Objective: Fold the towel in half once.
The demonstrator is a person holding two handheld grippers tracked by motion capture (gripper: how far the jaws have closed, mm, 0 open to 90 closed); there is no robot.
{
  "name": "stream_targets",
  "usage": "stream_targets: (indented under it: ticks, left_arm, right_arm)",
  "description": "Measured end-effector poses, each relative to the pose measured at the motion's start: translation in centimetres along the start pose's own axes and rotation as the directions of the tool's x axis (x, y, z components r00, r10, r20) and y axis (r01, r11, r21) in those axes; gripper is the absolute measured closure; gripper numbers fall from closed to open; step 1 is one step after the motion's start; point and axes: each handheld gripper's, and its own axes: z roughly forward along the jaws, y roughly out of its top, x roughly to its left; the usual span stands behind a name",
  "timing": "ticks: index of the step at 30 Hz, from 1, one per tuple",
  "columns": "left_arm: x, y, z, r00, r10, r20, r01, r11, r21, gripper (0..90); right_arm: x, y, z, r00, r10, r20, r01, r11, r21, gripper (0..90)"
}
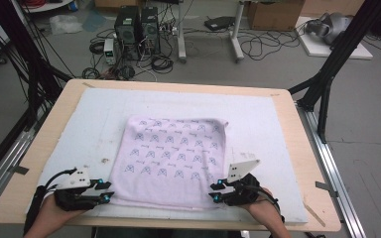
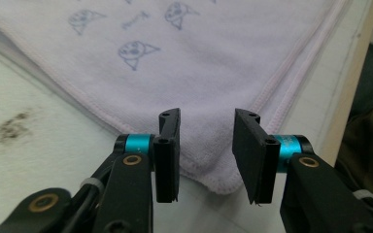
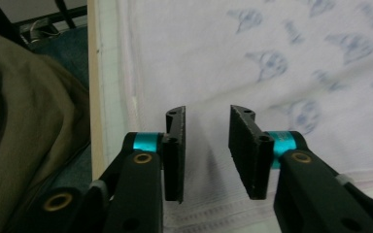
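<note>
2 grippers wait at the near edge of a pale pink cloth [image 1: 173,161], 1 at each near corner. The cloth lies flat on a white pad [image 1: 89,129] that covers the wooden surface [image 1: 305,163], and it carries a small blue printed pattern.

The left gripper [image 1: 104,191] has its fingers [image 2: 169,155] spread apart with nothing pinched. In the left gripper view the near corner of the cloth sits just ahead of the fingers and between them, pointing toward the gap. The right gripper [image 1: 216,191] has its fingers [image 3: 175,155] spread as well, also holding nothing. Under and ahead of them lies the cloth, and its hemmed edge runs just to the left of the left finger (the wooden rim is a little farther to that side).

I judge the cloth to be light, soft and without any stiffness, so it will hang and fold wherever it is not supported. It looks like a double layer, because a second hem shows below the first one near the right fingers. The thin fabric may slip, or only the upper layer may be caught. The best place to take hold, I think, is the stitched hem at each near corner, which is thicker. Each finger pair should come low, so that 1 finger slides under the edge.
</note>
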Motion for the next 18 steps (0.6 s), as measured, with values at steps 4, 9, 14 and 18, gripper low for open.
stream_targets:
  ticks: [4,9,14,18]
  left_arm:
    - [-0.3,-0.2,0.8,0.9997,0.021,-0.011,-0.021,0.9998,0.006,76.1]
    - [-0.5,0.0,0.2,0.9999,0.009,0.006,-0.009,0.9999,-0.011,86.7]
    - [-1.4,-0.2,-0.8,0.9988,0.021,0.044,-0.021,0.9997,-0.016,85.4]
    - [-0.3,0.1,-0.3,0.9996,-0.012,0.024,0.013,0.9996,-0.027,66.2]
  right_arm:
    - [0.3,-0.8,0.9,1.0000,-0.007,0.003,0.007,1.000,0.020,66.4]
    - [0.1,-0.7,0.5,0.9994,-0.026,-0.021,0.027,0.999,0.037,87.1]
    - [0.6,-0.6,-1.0,0.9986,-0.029,-0.044,0.029,1.000,-0.002,85.9]
    - [-0.4,-0.6,-1.1,0.9998,0.016,-0.014,-0.017,0.999,-0.037,65.9]
